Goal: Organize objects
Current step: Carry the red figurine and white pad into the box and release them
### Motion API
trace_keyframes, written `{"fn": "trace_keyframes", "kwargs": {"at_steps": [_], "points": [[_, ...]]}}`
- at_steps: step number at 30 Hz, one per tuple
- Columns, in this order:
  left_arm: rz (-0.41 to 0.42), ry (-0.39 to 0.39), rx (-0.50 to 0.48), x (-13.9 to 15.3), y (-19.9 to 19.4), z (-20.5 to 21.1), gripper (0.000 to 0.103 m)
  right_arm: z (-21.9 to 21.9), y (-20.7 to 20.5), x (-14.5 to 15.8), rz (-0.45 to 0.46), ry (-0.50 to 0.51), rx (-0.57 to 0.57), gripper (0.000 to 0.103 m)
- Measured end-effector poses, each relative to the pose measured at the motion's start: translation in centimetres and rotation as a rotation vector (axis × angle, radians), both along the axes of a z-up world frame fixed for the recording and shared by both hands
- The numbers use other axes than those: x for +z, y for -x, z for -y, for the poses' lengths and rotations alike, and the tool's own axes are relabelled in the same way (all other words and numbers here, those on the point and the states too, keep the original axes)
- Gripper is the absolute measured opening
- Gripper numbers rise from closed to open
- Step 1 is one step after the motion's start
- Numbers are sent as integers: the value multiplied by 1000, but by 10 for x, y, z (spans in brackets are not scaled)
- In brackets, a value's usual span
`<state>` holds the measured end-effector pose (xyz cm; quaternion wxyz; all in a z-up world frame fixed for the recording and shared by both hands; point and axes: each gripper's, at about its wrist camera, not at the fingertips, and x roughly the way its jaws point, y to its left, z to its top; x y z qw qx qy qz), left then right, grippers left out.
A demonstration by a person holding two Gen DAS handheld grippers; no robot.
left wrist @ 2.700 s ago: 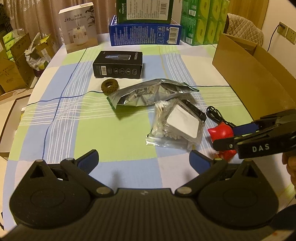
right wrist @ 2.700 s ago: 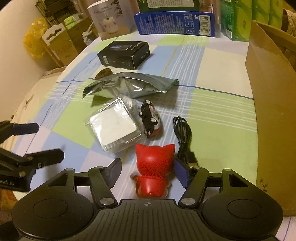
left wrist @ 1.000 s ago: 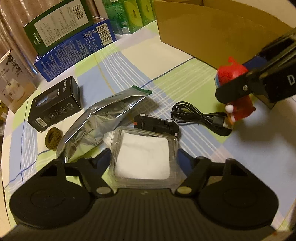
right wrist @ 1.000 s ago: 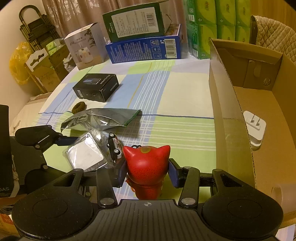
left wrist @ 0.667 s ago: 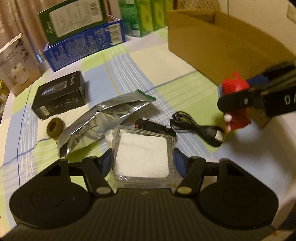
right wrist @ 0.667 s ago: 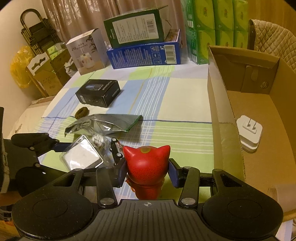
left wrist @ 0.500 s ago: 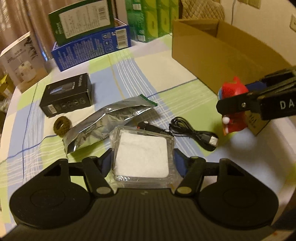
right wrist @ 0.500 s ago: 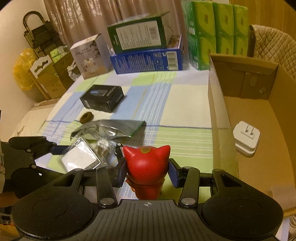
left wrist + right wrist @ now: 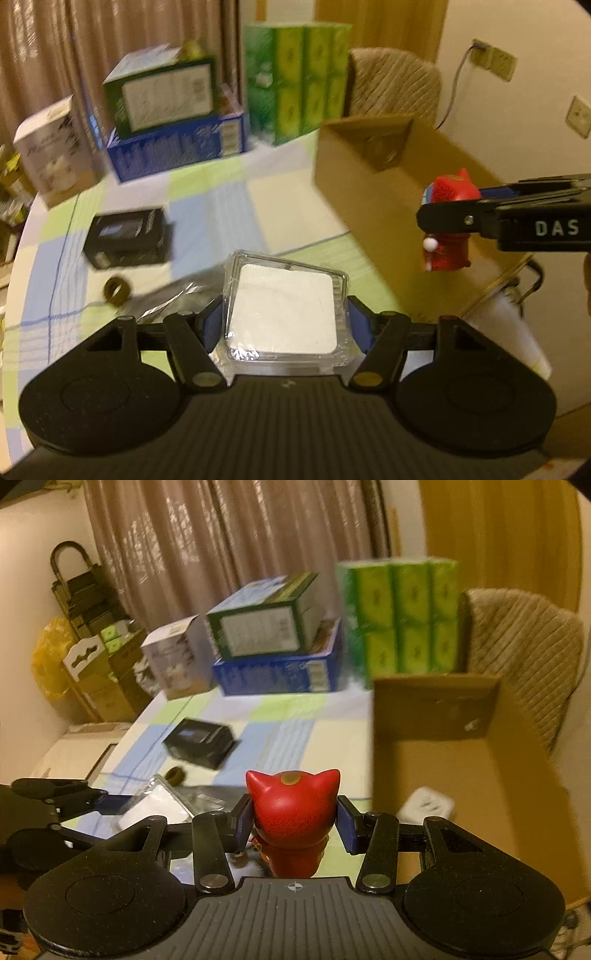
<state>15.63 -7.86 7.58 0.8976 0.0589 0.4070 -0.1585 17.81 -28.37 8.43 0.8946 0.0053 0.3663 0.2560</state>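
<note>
Left gripper: clamped on a clear plastic case with a white pad inside, held above the table.
Right gripper: pads squeezing the red cat-eared figurine, raised beside the cardboard box.
Box: open-topped, near wall just right of the figurine; a white plug adapter lies inside.
Table: a black box and a brown ring sit well apart from the cardboard box.

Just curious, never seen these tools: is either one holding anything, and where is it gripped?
Yes. The left hand-held gripper clamps a clear plastic packet by its two side edges. The right hand-held gripper clamps a red cat figurine by the sides of its head.
</note>
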Motion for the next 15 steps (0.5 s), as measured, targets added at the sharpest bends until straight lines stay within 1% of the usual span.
{"fn": "trace_keyframes", "kwargs": {"at_steps": [3, 6, 11, 15], "points": [[17, 14, -43, 13, -1, 26, 63, 29, -9, 7, 1, 16, -40, 44], [24, 37, -86, 18, -4, 53, 63, 62, -18, 8, -6, 37, -97, 44], [27, 51, -149, 20, -13, 100, 63, 109, -26, -1, -33, 55, -163, 44], [22, 45, -211, 16, -19, 138, 63, 134, -30, -13, -66, 34, -201, 44]]}}
